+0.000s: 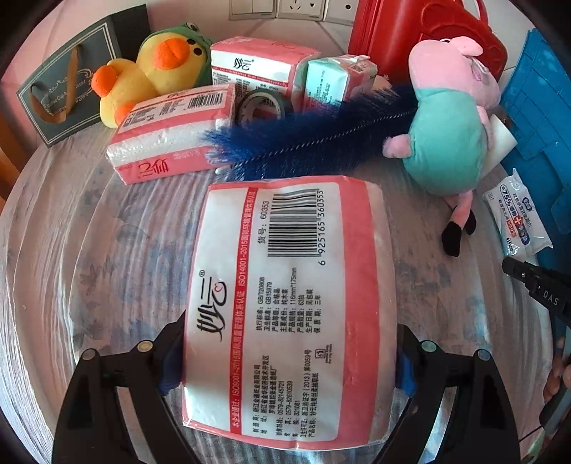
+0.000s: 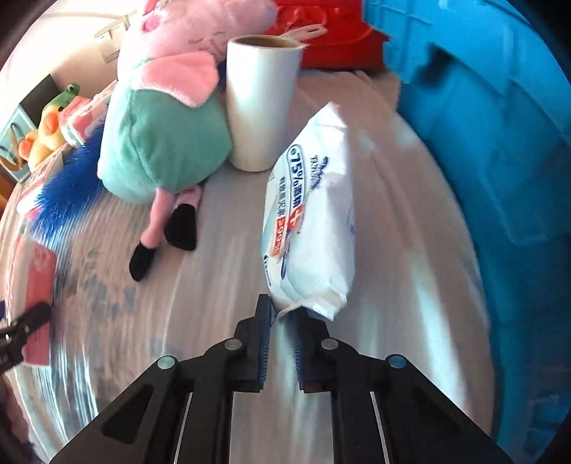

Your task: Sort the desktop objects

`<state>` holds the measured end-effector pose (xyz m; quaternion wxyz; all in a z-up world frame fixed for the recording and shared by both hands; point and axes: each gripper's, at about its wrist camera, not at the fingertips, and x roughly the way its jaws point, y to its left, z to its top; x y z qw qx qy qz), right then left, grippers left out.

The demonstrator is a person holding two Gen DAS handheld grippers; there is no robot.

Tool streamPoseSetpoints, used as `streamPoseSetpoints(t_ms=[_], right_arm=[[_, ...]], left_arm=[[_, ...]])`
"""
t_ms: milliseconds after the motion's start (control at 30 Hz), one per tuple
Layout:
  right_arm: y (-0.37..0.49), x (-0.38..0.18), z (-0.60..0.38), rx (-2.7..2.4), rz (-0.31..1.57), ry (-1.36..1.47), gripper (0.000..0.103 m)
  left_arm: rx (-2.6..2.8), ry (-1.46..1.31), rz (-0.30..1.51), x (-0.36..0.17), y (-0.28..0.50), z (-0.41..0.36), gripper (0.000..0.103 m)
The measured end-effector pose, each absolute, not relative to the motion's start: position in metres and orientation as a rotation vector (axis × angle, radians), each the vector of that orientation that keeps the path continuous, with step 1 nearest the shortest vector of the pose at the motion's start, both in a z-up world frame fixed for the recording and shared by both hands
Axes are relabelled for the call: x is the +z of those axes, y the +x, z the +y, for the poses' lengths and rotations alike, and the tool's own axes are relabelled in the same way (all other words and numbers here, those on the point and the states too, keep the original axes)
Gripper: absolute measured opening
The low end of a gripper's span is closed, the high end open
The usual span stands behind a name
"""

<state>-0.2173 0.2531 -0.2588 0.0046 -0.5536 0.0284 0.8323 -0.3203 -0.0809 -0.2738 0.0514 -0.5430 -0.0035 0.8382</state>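
left wrist view: your left gripper [image 1: 285, 357] was clamped on a pink-and-white tissue pack [image 1: 285, 307], one blue pad on each long side, barcode face toward the camera. the pack filled the near centre of the view, over the patterned tablecloth [image 1: 89, 267]. far left sat a yellow duck plush [image 1: 150, 71] beside a dark paper bag [image 1: 67, 78]. three more tissue packs [image 1: 167, 132] lay across the far middle with a tape roll [image 1: 260, 105] between them. a blue bristle brush [image 1: 307, 135] lay across, its far end at the pig plush [image 1: 449, 117] on the right. a red container [image 1: 410, 32] stood far right and a blue bin [image 1: 539, 117] ran down the right edge. a white wet-wipes pack [image 1: 517, 214] lay near the bin. your right gripper's tip [image 1: 535, 285] showed at the right edge, with fingers [image 1: 560, 378] on its handle.

right wrist view: your right gripper [image 2: 282, 314] had its jaws drawn nearly together, pinching the thin near seal of the wet-wipes pack [image 2: 310, 214]. the pack ran away from the tips toward a white roll [image 2: 264, 100] standing upright just beyond it. the pig plush [image 2: 160, 135] sat left of the roll, touching it. the blue bin [image 2: 499, 160] took the whole right side. the held tissue pack [image 2: 32, 285] was at the left edge, blurred.
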Motion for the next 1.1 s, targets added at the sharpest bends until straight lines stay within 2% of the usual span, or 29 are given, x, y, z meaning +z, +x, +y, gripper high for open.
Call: streamPoseSetpoints(t_ms=[67,133,167,233,267,300,333,433,467,733,800,867,900,933,967,1000,1033,1100], right_arm=[[-0.216,-0.250,0.255,2.610,0.059,-1.692,0.026],[-0.220,-0.242,0.256,2.615,0.029,-1.642,0.068],[-0.223,-0.240,0.256,2.620,0.019,-1.624,0.075],[-0.229,-0.238,0.255,2.643,-0.002,-1.600,0.076],[-0.234,-0.239,0.254,2.643,-0.023,-1.594,0.075],[-0.238,-0.242,0.254,2.640,-0.040,-1.590,0.064],[-0.241,-0.245,0.255,2.632,-0.043,-1.594,0.043],[-0.247,-0.254,0.262,2.612,0.033,-1.633,0.003],[-0.245,-0.251,0.262,2.607,0.026,-1.633,0.000],[-0.175,-0.170,0.234,2.818,-0.039,-1.447,0.000],[-0.187,-0.162,0.207,2.860,-0.015,-1.427,0.000],[-0.185,-0.165,0.228,2.891,0.002,-1.447,0.002],[-0.165,-0.183,0.230,2.887,0.002,-1.463,0.007],[-0.159,-0.184,0.220,2.881,0.000,-1.458,0.025],[-0.159,-0.186,0.221,2.869,-0.003,-1.450,0.039],[-0.166,-0.188,0.225,2.855,0.005,-1.446,0.069],[-0.166,-0.193,0.231,2.843,0.019,-1.443,0.081],[-0.164,-0.190,0.237,2.837,0.033,-1.443,0.081]], left_arm=[[2.555,-1.634,-0.005,-0.271,-0.319,-0.077,0.089],[2.555,-1.627,-0.008,-0.270,-0.323,-0.074,0.089],[2.552,-1.626,-0.012,-0.270,-0.325,-0.074,0.089],[2.546,-1.625,-0.007,-0.270,-0.322,-0.063,0.089],[2.545,-1.626,-0.003,-0.267,-0.316,-0.053,0.089],[2.541,-1.627,0.001,-0.270,-0.320,-0.058,0.089],[2.538,-1.629,0.005,-0.270,-0.320,-0.056,0.089],[2.538,-1.621,0.007,-0.268,-0.317,-0.055,0.089],[2.543,-1.613,0.011,-0.266,-0.316,-0.055,0.089],[2.598,-1.492,0.011,-0.223,-0.289,-0.050,0.088],[2.609,-1.454,0.019,-0.204,-0.280,-0.041,0.088],[2.620,-1.429,0.023,-0.194,-0.272,-0.032,0.088],[2.625,-1.422,0.027,-0.191,-0.269,-0.032,0.088],[2.632,-1.417,0.026,-0.188,-0.265,-0.033,0.088],[2.636,-1.412,0.020,-0.184,-0.258,-0.033,0.088],[2.641,-1.412,0.012,-0.180,-0.252,-0.031,0.088],[2.645,-1.416,0.004,-0.178,-0.249,-0.031,0.088],[2.647,-1.426,-0.002,-0.181,-0.250,-0.032,0.088]])
